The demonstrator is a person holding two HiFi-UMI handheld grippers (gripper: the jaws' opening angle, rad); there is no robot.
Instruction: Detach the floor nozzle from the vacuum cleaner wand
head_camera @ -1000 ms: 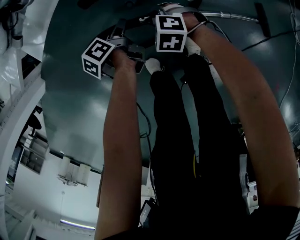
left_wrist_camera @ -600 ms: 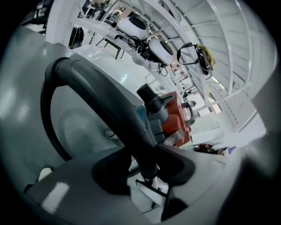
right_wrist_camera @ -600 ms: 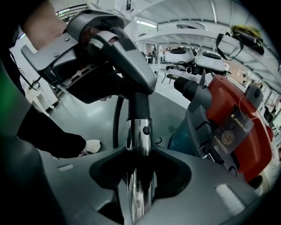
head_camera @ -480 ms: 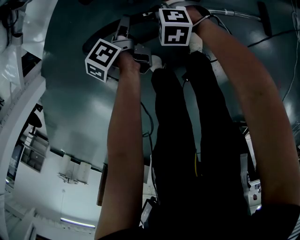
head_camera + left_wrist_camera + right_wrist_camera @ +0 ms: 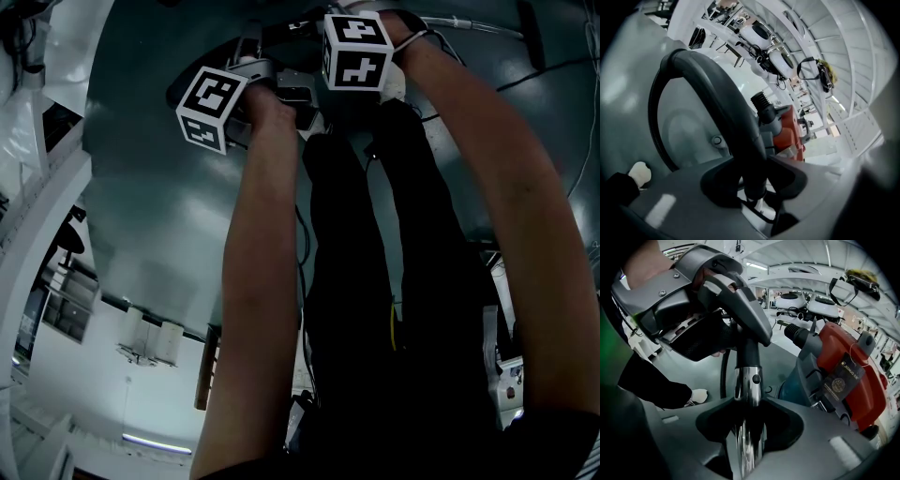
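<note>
Left tool (image 5: 754, 186) has crept up toward the right one. Its jaws have just been closing, and the black curved hose handle (image 5: 717, 103) runs between them, apparently clamped now. Right tool (image 5: 749, 437): clenched on the chrome wand (image 5: 749, 394), just behind the release button (image 5: 755, 379), where the handle plugs in ahead of the tips. Red vacuum body (image 5: 848, 376) stands to that tool's right, on the floor. Floor nozzle: in no view. Judgement: both sides of a joint are held, so a pull-apart looks close, though at the handle end.
</note>
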